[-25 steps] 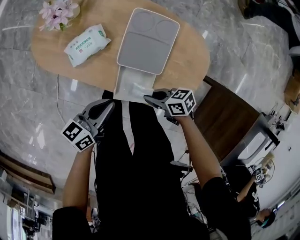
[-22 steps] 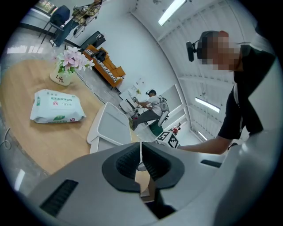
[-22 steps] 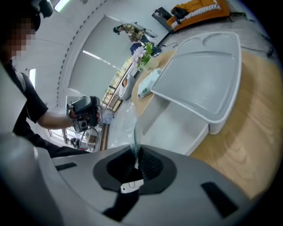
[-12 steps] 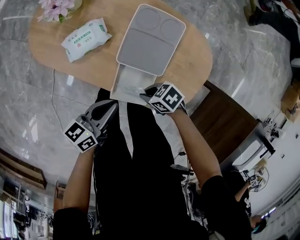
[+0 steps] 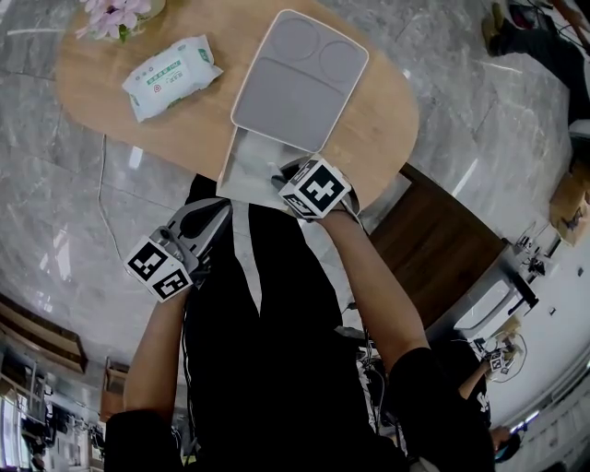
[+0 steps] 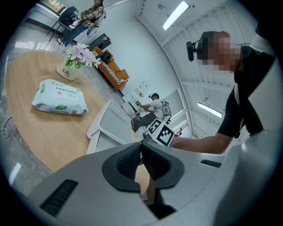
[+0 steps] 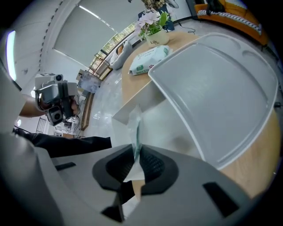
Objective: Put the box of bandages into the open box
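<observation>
The open white box [image 5: 241,171] stands at the near edge of an oval wooden table [image 5: 383,115], its lid [image 5: 300,78] raised behind it. My right gripper [image 5: 279,182] hangs over the box's open tray [image 7: 154,117]. A thin white and green box of bandages [image 7: 136,132] stands edge-on between its pads, which still touch it while the jaws are opening. My left gripper [image 5: 218,209] is held off the table, in front of the person's body, shut with nothing in it [image 6: 141,152].
A pack of wet wipes [image 5: 171,76] lies at the table's left, with a vase of pink flowers [image 5: 115,14] at its far left corner. Grey marble floor surrounds the table. A dark wooden panel [image 5: 433,244] stands to the right.
My right gripper has moved left and forward with the box of bandages, from the table's edge to above the open tray. The left gripper has hardly moved.
</observation>
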A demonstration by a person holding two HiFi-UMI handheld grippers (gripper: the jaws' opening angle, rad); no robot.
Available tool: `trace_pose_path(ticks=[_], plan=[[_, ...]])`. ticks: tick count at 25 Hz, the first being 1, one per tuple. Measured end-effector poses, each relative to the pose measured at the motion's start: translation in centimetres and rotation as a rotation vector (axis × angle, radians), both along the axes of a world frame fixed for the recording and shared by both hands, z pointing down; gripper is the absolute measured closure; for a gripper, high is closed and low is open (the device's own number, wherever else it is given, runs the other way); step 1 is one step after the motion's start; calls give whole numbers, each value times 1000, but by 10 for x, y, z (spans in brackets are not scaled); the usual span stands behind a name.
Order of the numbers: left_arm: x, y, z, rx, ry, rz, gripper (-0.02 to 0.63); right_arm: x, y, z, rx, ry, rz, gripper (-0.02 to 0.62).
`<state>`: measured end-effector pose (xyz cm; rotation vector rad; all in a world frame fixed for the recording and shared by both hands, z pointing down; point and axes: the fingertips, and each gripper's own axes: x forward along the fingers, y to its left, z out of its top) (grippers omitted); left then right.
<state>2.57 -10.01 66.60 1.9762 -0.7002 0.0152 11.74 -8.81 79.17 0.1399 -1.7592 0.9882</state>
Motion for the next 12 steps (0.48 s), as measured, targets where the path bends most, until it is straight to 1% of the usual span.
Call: trace_pose_path(ticks=[2,4,9,12], plan=[[1,1,0,0,2,3,580,1,1,2,17,14,5,525],[2,0,1,0,6,8,580,1,1,3,29,15,18,478],[4,-1,2,-2,10,24,580,5,-2,1,74,44,27,428],[6,-3,1,2,12,30,580,10,-7,-3,117,60,26,414]])
